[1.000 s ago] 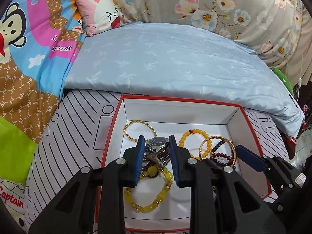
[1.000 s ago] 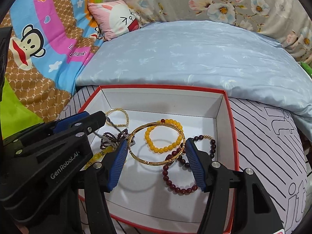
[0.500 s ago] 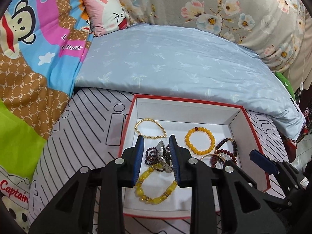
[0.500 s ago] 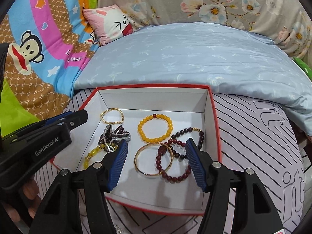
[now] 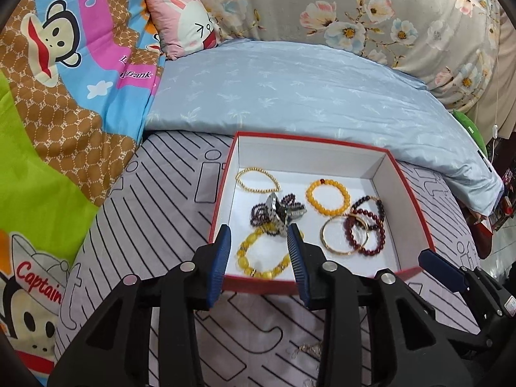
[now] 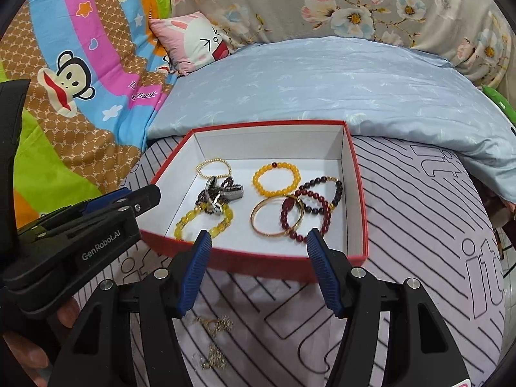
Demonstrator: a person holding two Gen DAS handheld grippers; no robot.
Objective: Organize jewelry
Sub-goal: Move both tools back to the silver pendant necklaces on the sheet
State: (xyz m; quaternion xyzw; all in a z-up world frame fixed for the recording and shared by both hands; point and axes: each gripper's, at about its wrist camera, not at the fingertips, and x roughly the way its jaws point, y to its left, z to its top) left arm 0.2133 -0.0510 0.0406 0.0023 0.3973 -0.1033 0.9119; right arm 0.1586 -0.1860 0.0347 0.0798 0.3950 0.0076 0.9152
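A red box with a white inside sits on the striped bed cover and holds several pieces: a silver watch on dark beads, a chunky yellow bracelet, a thin gold bead bracelet, an orange bead bracelet, a gold bangle and dark red bead bracelets. My left gripper is open and empty above the box's near edge. My right gripper is open and empty, just short of the box. A thin gold chain lies on the cover below the grippers.
A light blue quilt lies behind the box. A cartoon monkey blanket is at the left, a pink rabbit pillow at the back. The left gripper's body shows at the left of the right wrist view.
Both grippers have pulled back and up out of the box. The left jaws let go of the watch and opened wider; the gold bangle dropped from the right jaws into the box.
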